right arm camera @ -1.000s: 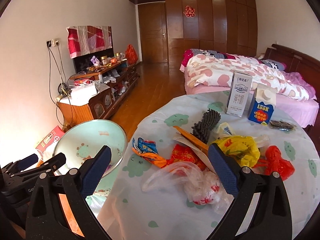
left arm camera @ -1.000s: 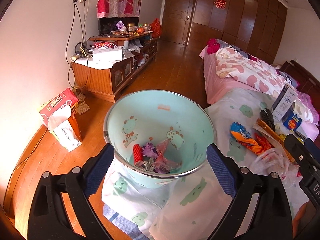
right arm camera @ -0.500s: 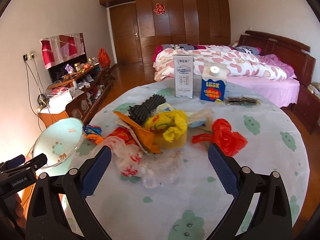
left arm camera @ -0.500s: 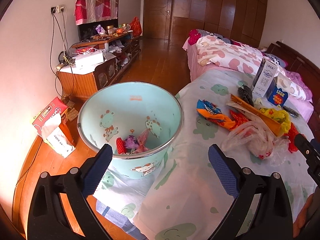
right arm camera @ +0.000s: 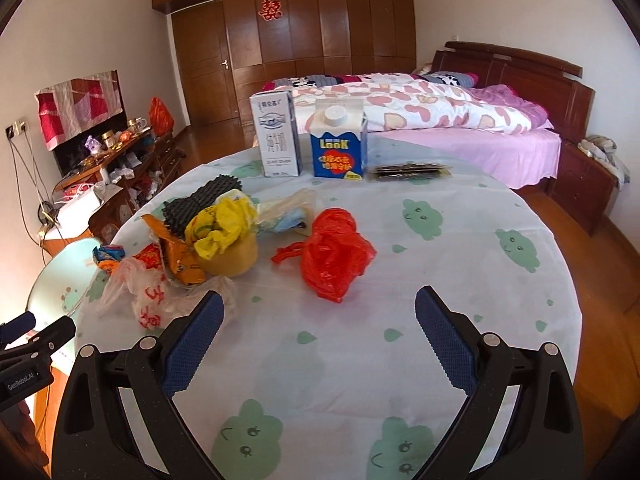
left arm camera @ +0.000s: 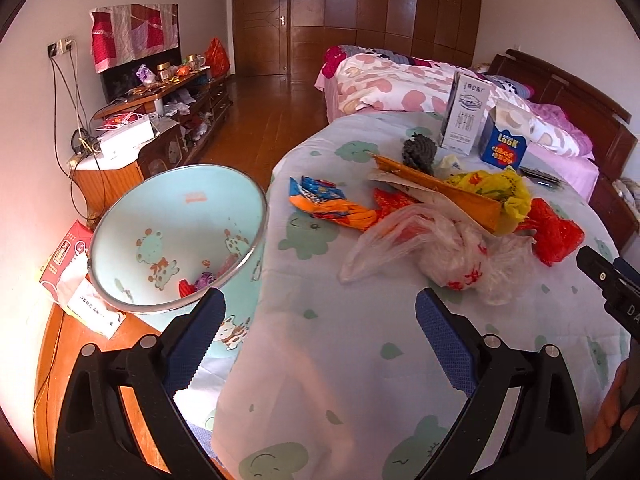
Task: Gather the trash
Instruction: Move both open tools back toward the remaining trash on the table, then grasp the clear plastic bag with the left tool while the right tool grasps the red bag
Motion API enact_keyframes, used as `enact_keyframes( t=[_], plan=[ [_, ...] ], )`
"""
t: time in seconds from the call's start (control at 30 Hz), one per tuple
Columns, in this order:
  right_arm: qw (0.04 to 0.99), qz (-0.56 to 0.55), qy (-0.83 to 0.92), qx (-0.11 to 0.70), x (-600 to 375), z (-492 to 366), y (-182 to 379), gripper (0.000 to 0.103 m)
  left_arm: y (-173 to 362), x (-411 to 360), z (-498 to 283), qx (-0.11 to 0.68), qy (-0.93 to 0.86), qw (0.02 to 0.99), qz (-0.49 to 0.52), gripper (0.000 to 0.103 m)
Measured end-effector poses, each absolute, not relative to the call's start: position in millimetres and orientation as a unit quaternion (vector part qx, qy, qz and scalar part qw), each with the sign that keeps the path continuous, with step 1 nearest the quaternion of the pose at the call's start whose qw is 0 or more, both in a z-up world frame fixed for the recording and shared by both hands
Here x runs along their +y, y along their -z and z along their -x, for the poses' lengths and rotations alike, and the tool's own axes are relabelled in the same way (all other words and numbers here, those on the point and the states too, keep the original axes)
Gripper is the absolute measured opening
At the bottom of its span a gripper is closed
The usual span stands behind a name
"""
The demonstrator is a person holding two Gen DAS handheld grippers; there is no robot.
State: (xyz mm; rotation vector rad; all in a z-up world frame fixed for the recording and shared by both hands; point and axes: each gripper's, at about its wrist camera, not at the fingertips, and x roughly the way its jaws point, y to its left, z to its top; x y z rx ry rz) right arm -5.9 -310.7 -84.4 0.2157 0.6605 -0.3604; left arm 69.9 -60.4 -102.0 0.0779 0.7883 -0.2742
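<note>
Both grippers hover over the round tabletop (right arm camera: 460, 216) with its pale cloth printed with green cloud faces, and each has its jaws spread wide with nothing between them. The left gripper (left arm camera: 320, 316) sits at the tabletop's near edge; the right gripper (right arm camera: 319, 312) is farther in over the cloth.

In the right wrist view the trash lies in a loose heap from about 10 to 12 o'clock of the jaws. A crumpled red plastic bag (right arm camera: 334, 256) is nearest, at 12 o'clock and apart from the rest. At 10 o'clock lie a yellow bag (right arm camera: 222, 226), an orange wrapper (right arm camera: 180, 258), a black ridged piece (right arm camera: 200, 204) and a clear bag with red print (right arm camera: 144, 296), all touching or overlapping. A blue-and-orange snack packet (left arm camera: 324, 204) lies at the heap's bin-side edge.

The light blue trash bin (left arm camera: 176, 208) stands just beside the tabletop, at 10 o'clock in the left wrist view, tilted toward the camera, with a few wrappers (left arm camera: 200, 282) at its bottom.

At the far rim of the tabletop stand a white milk carton (right arm camera: 276, 136) and a blue carton (right arm camera: 338, 140), side by side, with a dark flat packet (right arm camera: 408, 170) just beside the blue one.
</note>
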Motion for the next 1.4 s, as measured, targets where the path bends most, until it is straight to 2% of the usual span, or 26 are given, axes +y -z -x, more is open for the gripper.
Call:
enact_keyframes(
  t=[0.23,0.53,0.63,0.67,0.8,0.9,0.97,1.03,1.13,1.4],
  plan=[
    [0.914,-0.119,0.2,0.333,-340,6,88,0.094,109,-94,-73,0.392,0.159,0.905,-0.05,0.094],
    [0.904,-0.103,0.197,0.364,-348,-34,93,0.094,111,-134,-85,0.393,0.178,0.901,-0.048,0.093],
    [0.896,-0.109,0.197,0.383,-354,-46,101,0.092,115,-147,-91,0.398,0.179,0.899,-0.05,0.089],
    [0.892,-0.118,0.191,0.391,-358,-50,105,0.085,117,-151,-94,0.402,0.18,0.896,-0.05,0.086],
    [0.885,-0.139,0.178,0.407,-362,-56,113,0.071,127,-162,-100,0.421,0.186,0.887,-0.044,0.076],
    [0.883,-0.145,0.165,0.414,-361,-58,118,0.055,129,-164,-101,0.425,0.202,0.882,-0.037,0.057],
    [0.883,-0.159,0.153,0.415,-363,-55,120,0.035,129,-164,-99,0.422,0.214,0.88,-0.038,0.051],
    [0.886,-0.168,0.147,0.407,-363,-50,117,0.029,128,-164,-96,0.417,0.221,0.881,-0.044,0.045],
    [0.894,-0.17,0.149,0.387,-359,-39,108,0.025,126,-160,-91,0.414,0.233,0.879,-0.039,0.043],
    [0.914,-0.151,0.156,0.343,-344,-7,83,0.023,108,-128,-62,0.396,0.258,0.88,-0.045,0.042]
  ],
)
